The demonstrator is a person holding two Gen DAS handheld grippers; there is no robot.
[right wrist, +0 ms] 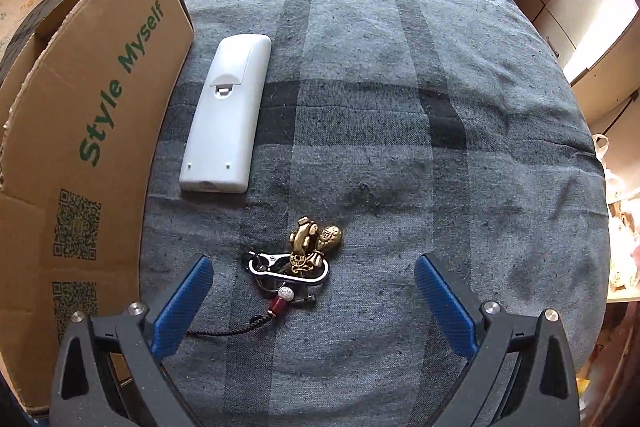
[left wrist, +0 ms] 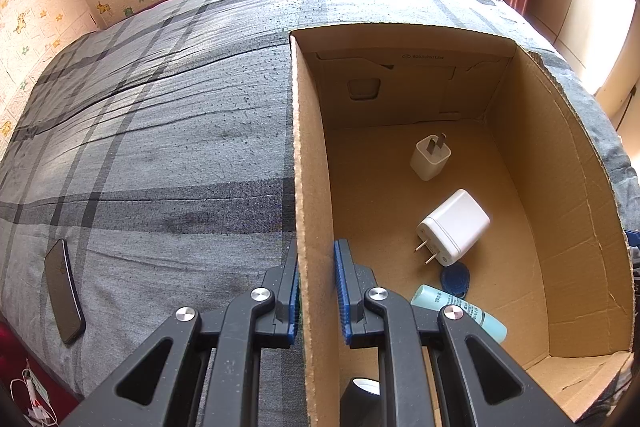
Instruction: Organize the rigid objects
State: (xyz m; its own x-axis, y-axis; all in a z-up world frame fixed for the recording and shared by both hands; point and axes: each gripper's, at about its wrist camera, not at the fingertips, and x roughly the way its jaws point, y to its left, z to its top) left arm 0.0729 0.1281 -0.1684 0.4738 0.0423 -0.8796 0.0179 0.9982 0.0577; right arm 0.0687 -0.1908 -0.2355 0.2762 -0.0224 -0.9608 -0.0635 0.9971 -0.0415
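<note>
Through the left wrist view, I am clamping my left gripper (left wrist: 318,291) on the near side wall of the cardboard box (left wrist: 310,155), with two white chargers (left wrist: 454,227) lying inside beyond it. Through the right wrist view, I am holding my right gripper (right wrist: 312,285) wide open and empty over the keychain (right wrist: 298,259), the white remote (right wrist: 226,117) farther off beside the box reading "Style Myself" (right wrist: 120,83).

Brass-charm keychain (right wrist: 296,263) flat on plaid bedspread, near white remote (right wrist: 226,115).
</note>
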